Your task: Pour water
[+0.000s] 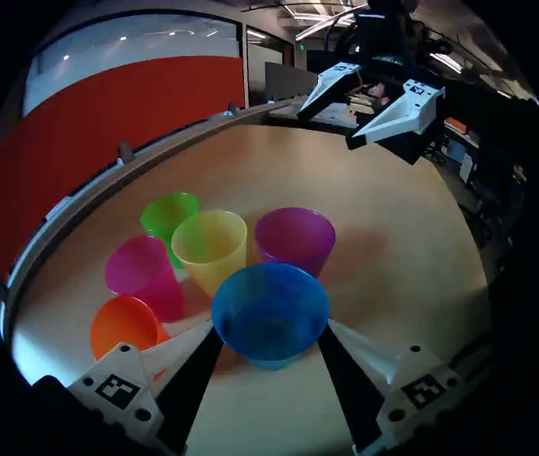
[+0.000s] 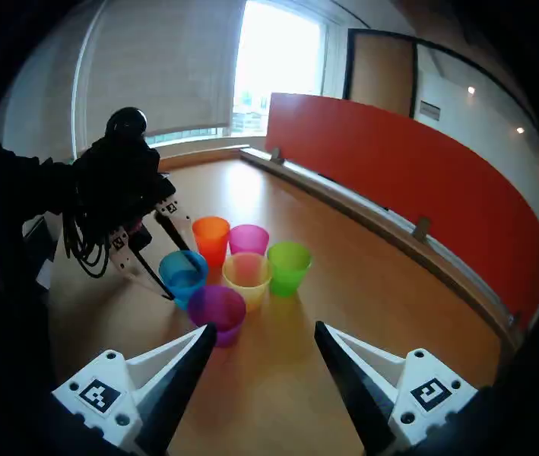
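Our left claw (image 1: 269, 329) grips the upright blue cup (image 1: 271, 304) — a finger pressed to each side — at the near end of a cluster of cups, well in from the edges of the tabletop (image 1: 391, 228). Our right claw (image 2: 264, 326) hangs wide and empty, with the purple cup (image 2: 217, 305) just ahead, left of centre.

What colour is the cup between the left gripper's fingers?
Blue; the cup shows best in the left gripper view.

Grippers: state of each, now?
Left gripper: jaws flank blue cup; grip cannot be told.
Right gripper: open, empty.
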`<state>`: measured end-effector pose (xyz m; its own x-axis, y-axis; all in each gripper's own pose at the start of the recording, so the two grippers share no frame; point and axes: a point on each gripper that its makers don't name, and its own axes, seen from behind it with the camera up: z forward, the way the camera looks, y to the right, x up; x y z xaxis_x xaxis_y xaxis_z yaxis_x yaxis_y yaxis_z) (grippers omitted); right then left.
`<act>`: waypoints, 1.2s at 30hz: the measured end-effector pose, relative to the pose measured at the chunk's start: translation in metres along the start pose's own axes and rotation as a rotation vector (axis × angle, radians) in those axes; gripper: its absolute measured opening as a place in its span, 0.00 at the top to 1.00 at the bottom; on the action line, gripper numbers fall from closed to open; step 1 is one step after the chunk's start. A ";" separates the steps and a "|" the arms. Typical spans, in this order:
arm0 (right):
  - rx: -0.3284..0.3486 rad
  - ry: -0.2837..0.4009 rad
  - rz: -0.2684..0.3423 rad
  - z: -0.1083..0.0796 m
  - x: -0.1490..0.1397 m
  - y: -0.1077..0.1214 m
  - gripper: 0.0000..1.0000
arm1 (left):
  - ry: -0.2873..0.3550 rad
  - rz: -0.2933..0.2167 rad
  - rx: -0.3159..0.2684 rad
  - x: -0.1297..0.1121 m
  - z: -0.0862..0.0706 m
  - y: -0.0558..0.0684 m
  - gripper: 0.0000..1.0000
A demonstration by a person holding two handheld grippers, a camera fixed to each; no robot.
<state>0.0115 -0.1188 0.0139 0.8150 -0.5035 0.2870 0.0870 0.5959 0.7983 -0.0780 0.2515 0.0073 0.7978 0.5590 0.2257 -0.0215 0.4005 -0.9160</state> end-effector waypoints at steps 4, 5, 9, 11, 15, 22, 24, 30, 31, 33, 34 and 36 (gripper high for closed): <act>0.000 0.005 -0.002 0.001 0.004 -0.001 0.00 | 0.031 -0.015 0.016 0.010 -0.011 -0.003 0.17; 0.000 0.007 -0.003 0.001 0.005 -0.001 0.00 | 0.039 -0.017 0.021 0.012 -0.014 -0.004 0.17; 0.005 0.010 -0.006 0.003 0.008 -0.003 0.00 | 0.073 -0.018 0.045 0.022 -0.025 -0.007 0.17; 0.007 0.010 -0.008 0.004 0.009 -0.004 0.00 | 0.088 -0.021 0.053 0.027 -0.030 -0.007 0.17; 0.008 0.013 -0.008 0.007 0.011 -0.004 0.00 | 0.124 -0.030 0.069 0.037 -0.039 -0.009 0.18; 0.008 0.026 0.001 0.011 0.016 -0.001 0.00 | 0.185 -0.039 0.098 0.053 -0.054 -0.014 0.18; 0.007 0.032 0.005 0.013 0.018 0.001 0.00 | 0.204 -0.039 0.103 0.058 -0.058 -0.015 0.18; -0.002 0.047 0.027 0.016 0.022 0.008 0.00 | 0.250 -0.038 0.121 0.068 -0.067 -0.016 0.17; -0.002 0.049 0.030 0.016 0.022 0.009 0.00 | 0.256 -0.039 0.124 0.069 -0.069 -0.017 0.17; -0.002 0.052 0.034 0.017 0.023 0.011 0.00 | 0.273 -0.042 0.131 0.072 -0.073 -0.019 0.18; -0.001 0.053 0.034 0.017 0.024 0.011 0.00 | 0.282 -0.045 0.134 0.074 -0.075 -0.020 0.17; -0.001 0.054 0.034 0.018 0.025 0.012 0.00 | 0.302 -0.050 0.140 0.078 -0.080 -0.021 0.18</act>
<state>0.0230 -0.1359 0.0399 0.8473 -0.4483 0.2848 0.0592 0.6125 0.7882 0.0325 0.2285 0.0180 0.9420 0.3045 0.1414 -0.0439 0.5292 -0.8474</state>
